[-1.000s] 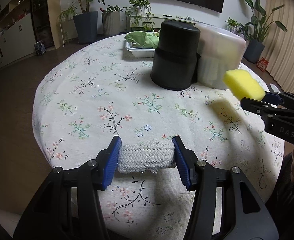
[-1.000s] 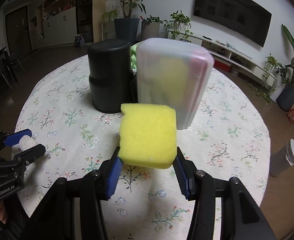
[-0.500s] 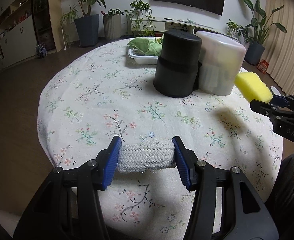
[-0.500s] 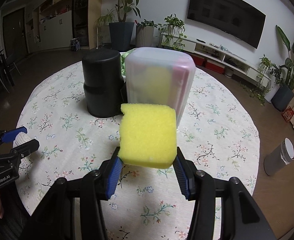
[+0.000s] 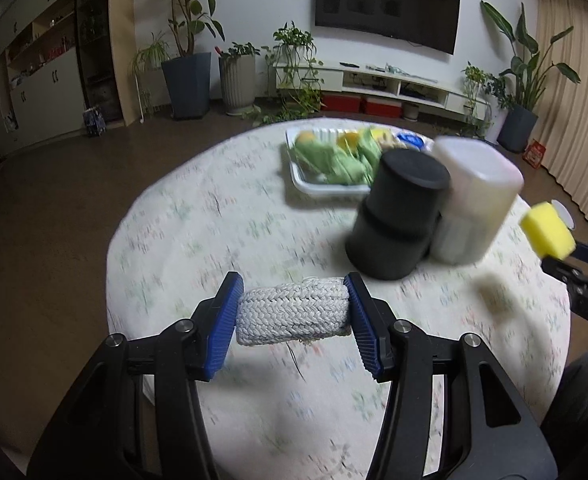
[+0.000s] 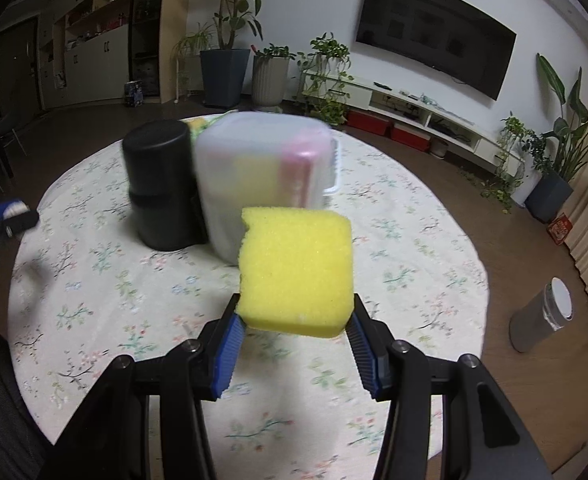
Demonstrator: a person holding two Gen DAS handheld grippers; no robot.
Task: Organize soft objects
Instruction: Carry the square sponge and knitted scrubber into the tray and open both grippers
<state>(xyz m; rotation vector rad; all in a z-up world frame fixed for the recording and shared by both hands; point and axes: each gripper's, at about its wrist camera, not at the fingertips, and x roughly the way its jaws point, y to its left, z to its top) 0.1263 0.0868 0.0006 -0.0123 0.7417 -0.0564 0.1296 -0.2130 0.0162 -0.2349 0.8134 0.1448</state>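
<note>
Both loads have been lifted higher above the table (image 5: pixel 165 240), the woven roll (image 5: pixel 291 316) clamped in the left gripper (image 5: pixel 291 318), the yellow sponge (image 6: pixel 296 270) pinched by the right gripper (image 6: pixel 294 344), and carriage over the black container (image 5: pixel 398 212) and translucent container (image 6: pixel 253 176) is judged next.

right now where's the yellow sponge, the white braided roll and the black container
yellow sponge (image 6: pixel 296 270): right wrist view, middle of its front face
white braided roll (image 5: pixel 291 314): left wrist view, middle of its woven side
black container (image 5: pixel 398 220): left wrist view, its side wall
</note>
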